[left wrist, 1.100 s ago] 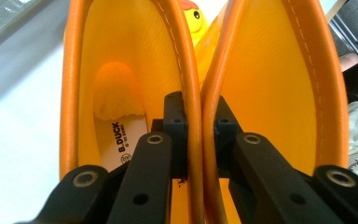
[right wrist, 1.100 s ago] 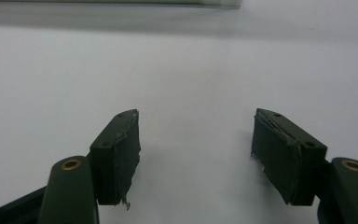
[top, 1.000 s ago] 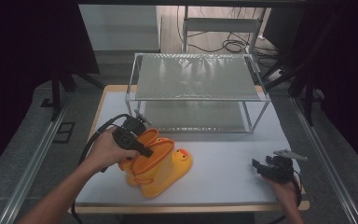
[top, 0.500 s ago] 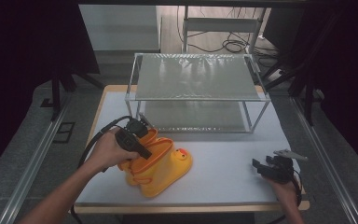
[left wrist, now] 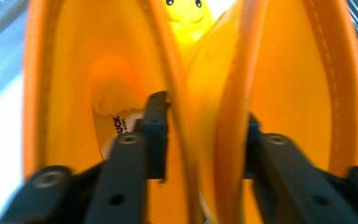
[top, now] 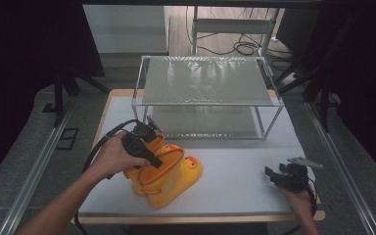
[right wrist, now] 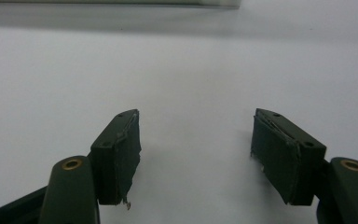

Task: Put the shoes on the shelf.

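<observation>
The high view is dim at its borders — the room around the table [top: 254, 196] falls almost to black, while the white tabletop takes soft overhead light. The mesh top of the wire shelf [top: 203, 81] carries pale glare and casts a faint shadow onto the tabletop's far edge. In the left gripper view the yellow boots [left wrist: 205, 93] glow saturated, close and blurred, the duck face at the top overexposed. In the right gripper view the jaws are sharp; the white surface fades to grey — a dark band crosses the top edge.
</observation>
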Action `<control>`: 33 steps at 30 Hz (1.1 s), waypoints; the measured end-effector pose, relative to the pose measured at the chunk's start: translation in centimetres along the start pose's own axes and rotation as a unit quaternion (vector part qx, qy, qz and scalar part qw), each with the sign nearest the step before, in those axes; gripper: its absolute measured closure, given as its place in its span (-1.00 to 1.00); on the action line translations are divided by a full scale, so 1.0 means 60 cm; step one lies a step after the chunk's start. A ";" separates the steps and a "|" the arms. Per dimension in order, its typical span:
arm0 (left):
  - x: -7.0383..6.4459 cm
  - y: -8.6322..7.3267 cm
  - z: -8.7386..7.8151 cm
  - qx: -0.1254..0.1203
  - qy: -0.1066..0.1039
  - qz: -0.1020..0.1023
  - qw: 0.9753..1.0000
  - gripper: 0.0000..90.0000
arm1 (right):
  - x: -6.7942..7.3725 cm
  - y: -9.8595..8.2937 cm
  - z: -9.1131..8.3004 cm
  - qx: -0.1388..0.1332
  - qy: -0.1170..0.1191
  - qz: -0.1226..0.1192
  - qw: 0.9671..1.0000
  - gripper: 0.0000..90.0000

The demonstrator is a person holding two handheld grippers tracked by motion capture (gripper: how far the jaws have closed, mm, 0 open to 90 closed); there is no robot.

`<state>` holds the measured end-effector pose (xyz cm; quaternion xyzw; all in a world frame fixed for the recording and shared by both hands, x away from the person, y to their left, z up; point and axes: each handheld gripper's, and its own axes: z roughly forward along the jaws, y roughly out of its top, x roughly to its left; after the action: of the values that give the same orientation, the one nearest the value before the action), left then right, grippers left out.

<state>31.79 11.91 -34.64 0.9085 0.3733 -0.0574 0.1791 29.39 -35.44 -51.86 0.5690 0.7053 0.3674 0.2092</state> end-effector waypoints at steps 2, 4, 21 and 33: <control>-0.001 0.001 0.000 0.000 0.004 0.002 1.000 0.75 | 0.000 0.000 0.000 0.000 0.001 0.001 1.000 -0.28; 0.000 0.000 0.001 -0.002 0.007 0.001 1.000 0.84 | 0.000 0.000 0.000 0.000 0.001 0.001 1.000 -0.28; -0.002 0.032 -0.049 -0.040 -0.069 -0.001 0.997 0.86 | -0.003 0.001 0.000 -0.001 0.005 0.004 1.000 -0.27; -0.038 0.078 -0.129 -0.091 -0.084 0.028 0.992 0.86 | -0.004 0.001 -0.001 0.000 0.004 0.005 1.000 -0.26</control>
<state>33.21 10.20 -25.61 0.8907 0.3349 -0.0939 0.2928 29.44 -35.71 -51.83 0.5708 0.7034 0.3710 0.2045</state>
